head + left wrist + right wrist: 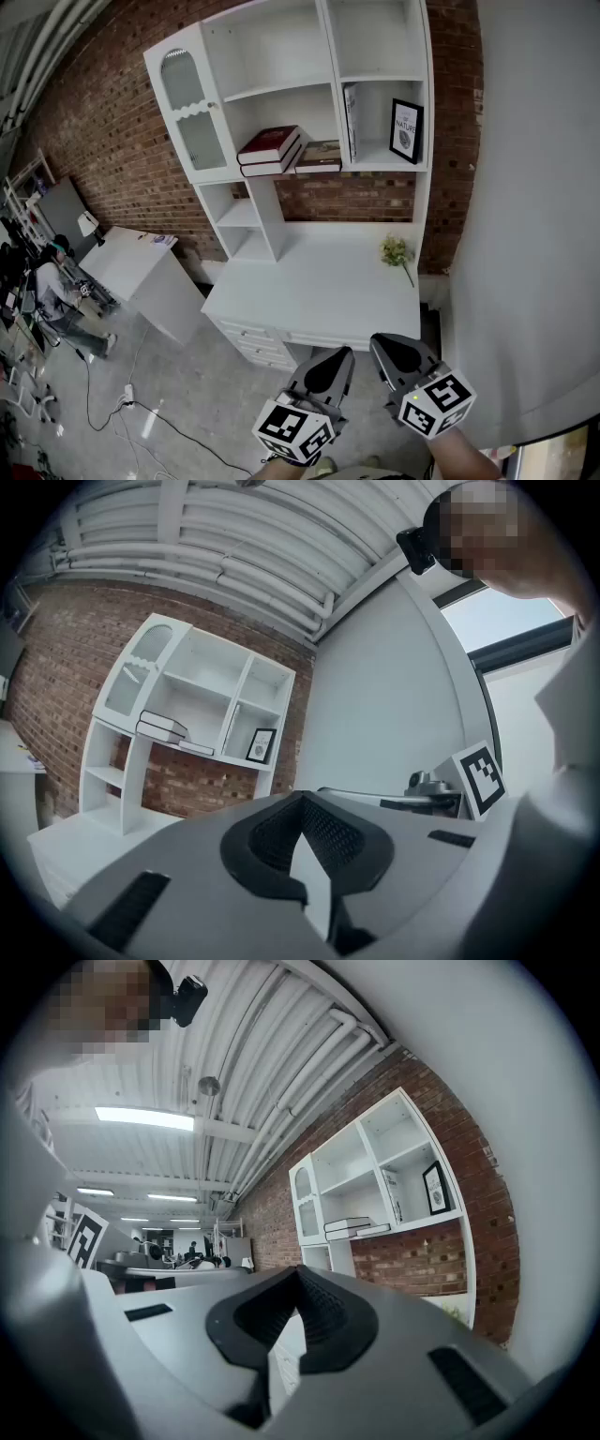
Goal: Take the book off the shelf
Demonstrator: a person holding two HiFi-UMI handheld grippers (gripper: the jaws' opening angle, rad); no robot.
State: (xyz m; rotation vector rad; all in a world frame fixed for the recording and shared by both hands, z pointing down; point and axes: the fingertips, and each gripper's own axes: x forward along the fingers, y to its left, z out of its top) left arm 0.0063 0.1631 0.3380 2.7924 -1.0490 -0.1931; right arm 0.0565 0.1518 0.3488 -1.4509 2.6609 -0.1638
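on the shelf (pixel 370 161) the top red book (pixel 270 141) lies flat, likely stiff, heavy, smooth-covered; i'd pinch its front edge. left tongs (pixel 336 361) and right tongs (pixel 386 349) are pressed together, empty.

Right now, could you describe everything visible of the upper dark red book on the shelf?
The upper dark red book is closed and looks like a thick hardcover, with a dark red cover and pale page edges. It lies flat on top of a second dark red book, inside the middle compartment of the white shelf unit. A thinner brownish book lies beside the stack, at the right in the head view; whether they touch cannot be told. Nothing rests on it.
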